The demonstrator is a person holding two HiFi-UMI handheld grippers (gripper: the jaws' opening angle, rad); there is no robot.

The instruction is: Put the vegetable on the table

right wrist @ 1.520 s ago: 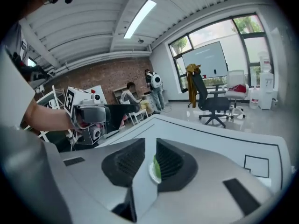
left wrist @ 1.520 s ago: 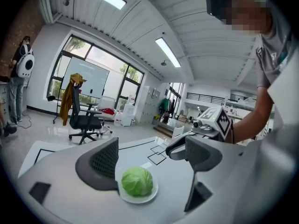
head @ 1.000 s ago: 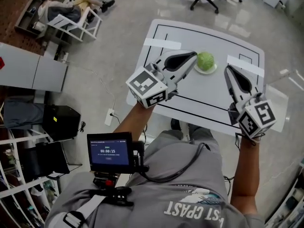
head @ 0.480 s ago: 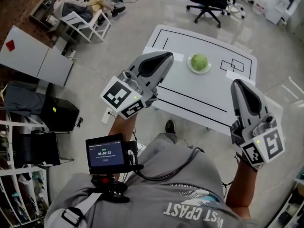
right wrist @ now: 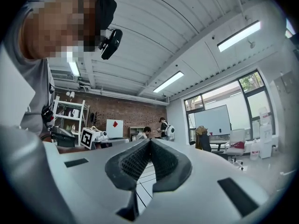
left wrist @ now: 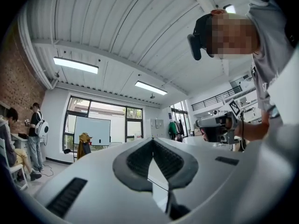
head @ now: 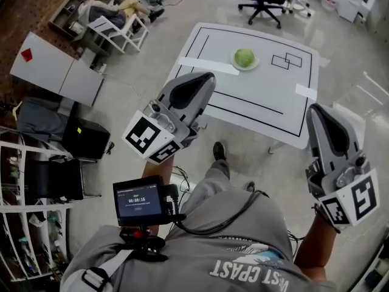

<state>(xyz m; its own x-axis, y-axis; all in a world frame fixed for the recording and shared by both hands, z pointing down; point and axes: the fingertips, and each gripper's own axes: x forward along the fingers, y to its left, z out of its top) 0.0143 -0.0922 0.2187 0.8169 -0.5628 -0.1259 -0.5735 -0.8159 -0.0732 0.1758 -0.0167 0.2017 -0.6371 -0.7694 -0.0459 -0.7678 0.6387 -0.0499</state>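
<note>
A: Where is the vegetable?

B: The round green leafy vegetable (head: 244, 57) sits on a small white plate (head: 245, 67) towards the far side of the white table marked with black lines (head: 261, 99). Two overlapping drawn rectangles (head: 285, 60) lie near it. It is too small in the head view to tell cabbage from lettuce.

A: And the claws?

B: Both are well apart from it. The left claw (head: 208, 76) is clenched, its ridged pads pressed together with nothing between them. Its tip shows against the table's near left edge. The right claw (head: 316, 110) is likewise clenched and empty, off the table's near right corner, with floor (head: 152, 84) behind it.

A: What stays hidden?

B: Neither gripper view shows the vegetable. Both look out across the room at ceiling lights and windows. The right gripper view catches only a sliver of lined tabletop beneath its pads. In the head view each hand is tucked under its marker cube, so the fingers cannot be made out. How high the claws hang above the table I cannot tell.
</note>
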